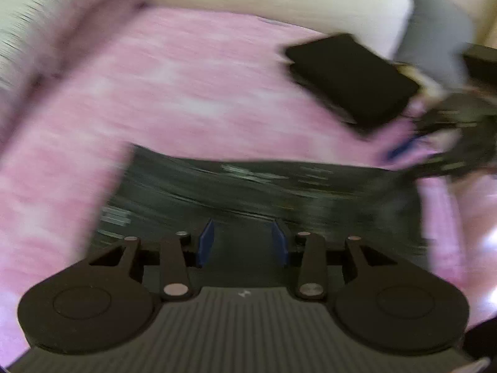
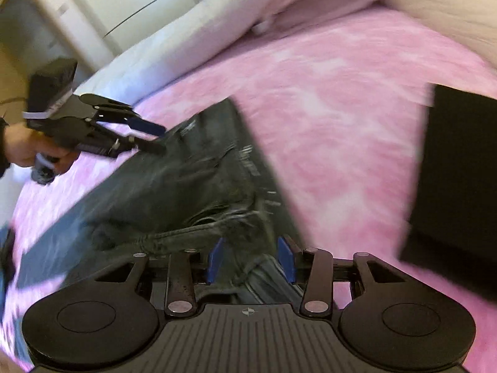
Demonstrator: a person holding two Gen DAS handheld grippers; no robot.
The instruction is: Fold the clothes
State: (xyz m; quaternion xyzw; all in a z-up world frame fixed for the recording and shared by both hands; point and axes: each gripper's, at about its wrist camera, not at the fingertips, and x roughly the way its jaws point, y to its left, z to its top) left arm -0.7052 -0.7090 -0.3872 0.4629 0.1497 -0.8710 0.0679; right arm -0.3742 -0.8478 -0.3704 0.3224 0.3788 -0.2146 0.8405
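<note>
Dark grey jeans lie spread flat on a pink bedspread. My right gripper hangs over their near edge, blue pads apart, a crumpled fold of denim between the pads without being pinched. My left gripper hovers just above the jeans, open with nothing between its pads. From the right wrist view, the left gripper sits in a hand at the jeans' far left edge, fingers slightly apart. The right gripper shows as a blur at the right of the left wrist view.
A black folded item lies on the bedspread to the right of the jeans, also in the left wrist view as the black item. White pillows lie at the head of the bed. A white cabinet stands beyond.
</note>
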